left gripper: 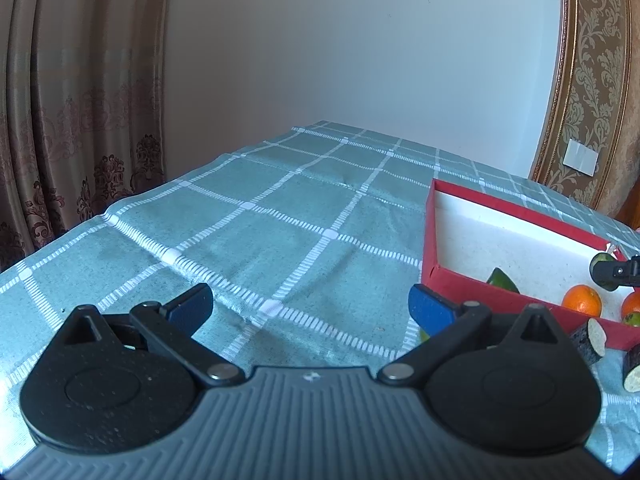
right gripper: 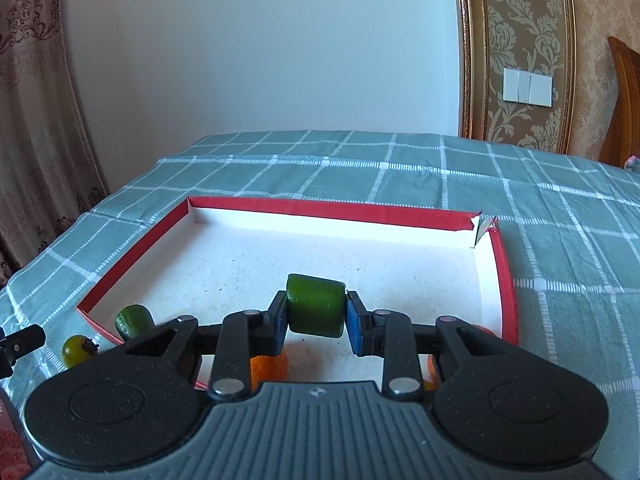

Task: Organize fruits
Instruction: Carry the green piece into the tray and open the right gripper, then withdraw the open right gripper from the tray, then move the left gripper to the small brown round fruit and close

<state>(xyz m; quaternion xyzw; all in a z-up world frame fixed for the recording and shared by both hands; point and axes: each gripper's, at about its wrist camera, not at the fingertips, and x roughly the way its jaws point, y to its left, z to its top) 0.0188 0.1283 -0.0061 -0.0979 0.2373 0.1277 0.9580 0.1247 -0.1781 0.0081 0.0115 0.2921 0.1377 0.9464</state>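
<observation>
Right gripper clenched on a green cucumber chunk, pads pressing both cut ends, chunk lying crosswise between them. Held above the red box, over the white floor near the 6 o'clock wall; probably carried high to clear the rim before release among the sorted pieces. Inside the box already: 1 green piece at the 9 o'clock corner, 2 oranges near the front wall. Outside, on the checked tablecloth: 1 small yellow-green fruit at 8 o'clock, 2 dark-skinned cut pieces at 4 o'clock in the left wrist view. Left gripper spread wide, nothing between the jaws, parked beside the box, likely waiting.
</observation>
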